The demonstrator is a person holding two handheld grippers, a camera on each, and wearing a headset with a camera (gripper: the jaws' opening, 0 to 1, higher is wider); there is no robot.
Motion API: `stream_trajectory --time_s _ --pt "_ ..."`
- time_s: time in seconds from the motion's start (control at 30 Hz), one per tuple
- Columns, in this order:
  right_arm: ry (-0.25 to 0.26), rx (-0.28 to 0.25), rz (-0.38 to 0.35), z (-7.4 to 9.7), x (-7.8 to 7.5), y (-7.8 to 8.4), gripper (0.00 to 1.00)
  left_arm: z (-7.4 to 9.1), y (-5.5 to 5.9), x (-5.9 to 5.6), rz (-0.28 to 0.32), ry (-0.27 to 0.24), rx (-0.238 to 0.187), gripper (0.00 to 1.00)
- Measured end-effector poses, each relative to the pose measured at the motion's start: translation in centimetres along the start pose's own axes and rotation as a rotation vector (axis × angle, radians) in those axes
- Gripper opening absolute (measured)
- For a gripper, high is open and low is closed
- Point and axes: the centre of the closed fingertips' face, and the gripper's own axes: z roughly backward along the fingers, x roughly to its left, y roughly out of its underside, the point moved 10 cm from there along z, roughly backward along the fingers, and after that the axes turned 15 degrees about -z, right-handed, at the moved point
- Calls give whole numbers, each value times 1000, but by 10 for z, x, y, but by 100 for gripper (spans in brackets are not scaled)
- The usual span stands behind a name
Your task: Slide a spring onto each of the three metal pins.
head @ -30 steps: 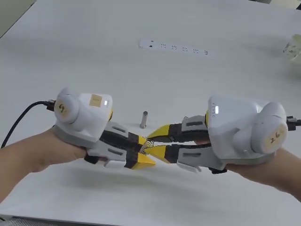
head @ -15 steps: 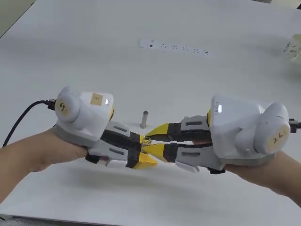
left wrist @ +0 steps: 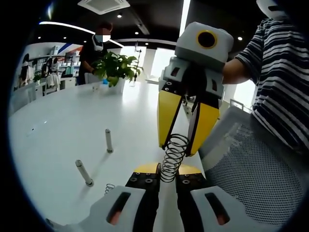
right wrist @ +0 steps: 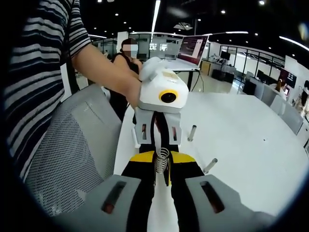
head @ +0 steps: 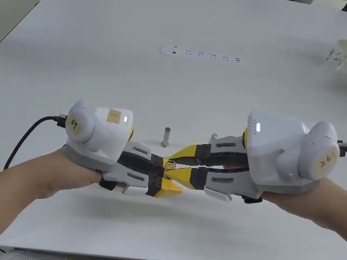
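Silvery coiled spring (left wrist: 173, 157) runs from left tool (left wrist: 166, 171) into right tool (left wrist: 178, 147).

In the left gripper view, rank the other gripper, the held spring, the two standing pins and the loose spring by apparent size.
1. right gripper
2. held spring
3. nearer pin and farther pin: they look alike, so unranked
4. loose spring

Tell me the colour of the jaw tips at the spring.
Yellow, with black behind; the spring is bare metal. Clearest in the left gripper view.
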Motion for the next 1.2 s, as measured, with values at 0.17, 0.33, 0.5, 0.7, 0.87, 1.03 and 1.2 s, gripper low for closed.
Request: stream_trajectory --time_s 0.17,0.33,0.5,0.7,0.87,1.03,1.2 --pt "9 1 15 2 0 -3 12 3 -2 1 5 -18 -12 9" --pt "17 12 40 1 1 -6 12 5 -2 2 8 -32 -7 10" --pt "19 30 73 -1 4 -7 12 7 -2 1 11 -36 4 11" --pt "21 40 85 -2 4 -7 12 8 -2 2 11 -54 14 16" --pt "26 40 88 -1 2 -8 12 13 1 4 6 -78 31 22" --pt "30 38 89 -1 0 -10 12 21 3 6 17 -116 38 31" --pt "40 32 93 -1 -2 -12 12 30 5 6 27 -146 44 36"
